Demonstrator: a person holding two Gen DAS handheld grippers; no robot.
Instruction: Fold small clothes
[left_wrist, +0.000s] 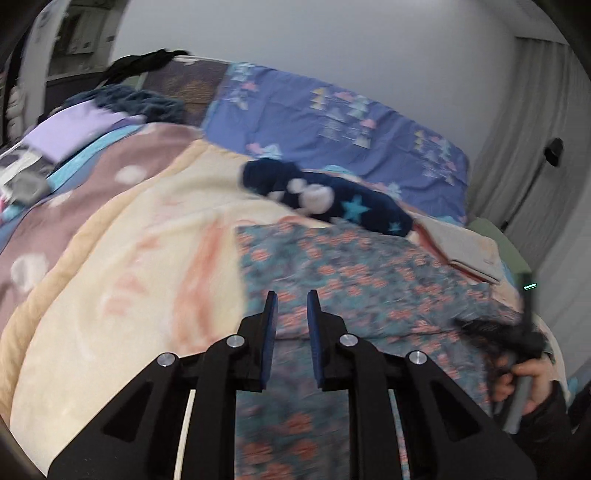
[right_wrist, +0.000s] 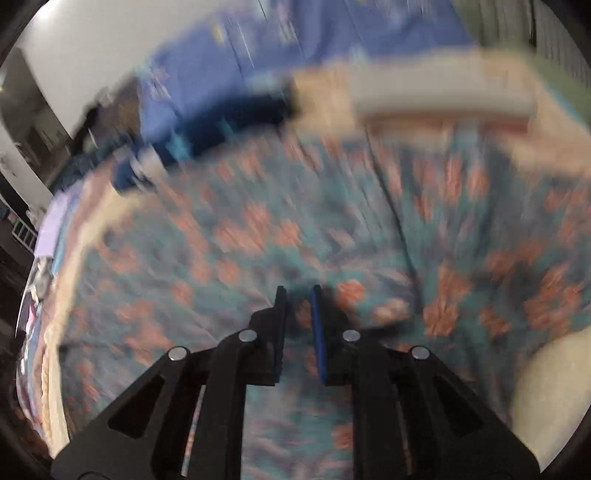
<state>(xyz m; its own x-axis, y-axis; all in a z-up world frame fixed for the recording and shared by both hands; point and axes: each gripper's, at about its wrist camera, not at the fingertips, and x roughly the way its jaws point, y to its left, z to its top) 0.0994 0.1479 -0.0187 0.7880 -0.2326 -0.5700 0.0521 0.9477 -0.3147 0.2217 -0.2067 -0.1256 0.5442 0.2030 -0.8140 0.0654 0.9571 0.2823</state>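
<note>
A: Where does the teal floral-print cotton garment (left_wrist: 369, 273) lie?

B: Spread across the centre and lower right of the left-wrist frame, on the cream fleece blanket (left_wrist: 147, 258) covering the bed.

A: And the left hand-held gripper (left_wrist: 291, 299)?

B: Low centre, blue pads parted, empty. The right hand-held gripper (right_wrist: 298, 293) sits likewise over blurred floral cloth, jaws apart, holding nothing. A navy star-patterned fleece piece (left_wrist: 332, 199) lies above.

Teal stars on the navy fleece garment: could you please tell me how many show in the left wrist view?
2: on the navy fleece garment, a larger star mid-garment, a smaller star near its right end. Folds may hide more.
</note>
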